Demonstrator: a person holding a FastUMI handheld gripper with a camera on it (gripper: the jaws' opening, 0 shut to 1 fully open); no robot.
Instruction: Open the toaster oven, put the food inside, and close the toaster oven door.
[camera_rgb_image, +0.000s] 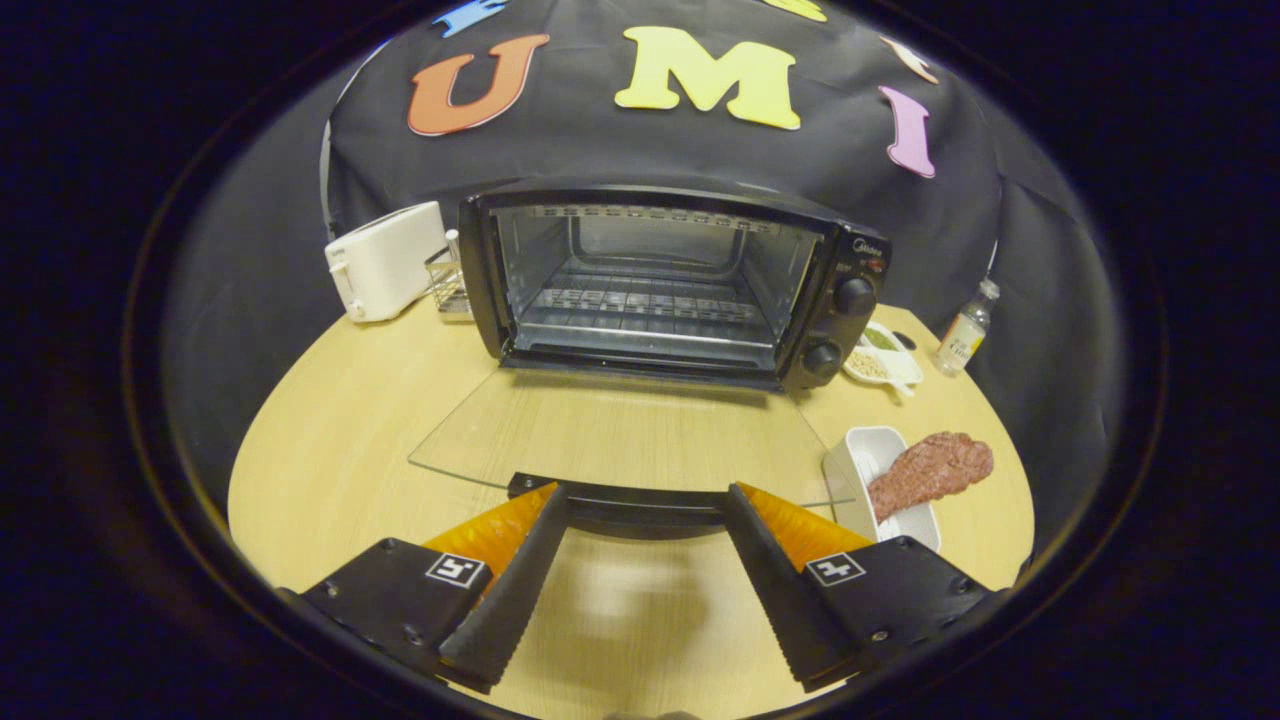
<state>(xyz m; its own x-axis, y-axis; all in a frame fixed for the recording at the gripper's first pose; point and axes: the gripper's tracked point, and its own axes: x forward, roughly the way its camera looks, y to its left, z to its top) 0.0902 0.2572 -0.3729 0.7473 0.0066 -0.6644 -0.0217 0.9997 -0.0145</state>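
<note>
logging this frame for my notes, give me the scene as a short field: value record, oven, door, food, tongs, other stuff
oven: black toaster oven at the back of the wooden table, wire rack inside, no food in it
door: glass door folded fully down, lying flat; its handle sits at the tips of the tongs
food: reddish piece of meat on a white tray, right of the door
tongs: tongs open, holding nothing
other: white toaster left of the oven; small bottle and dish of seasonings to its right
</note>
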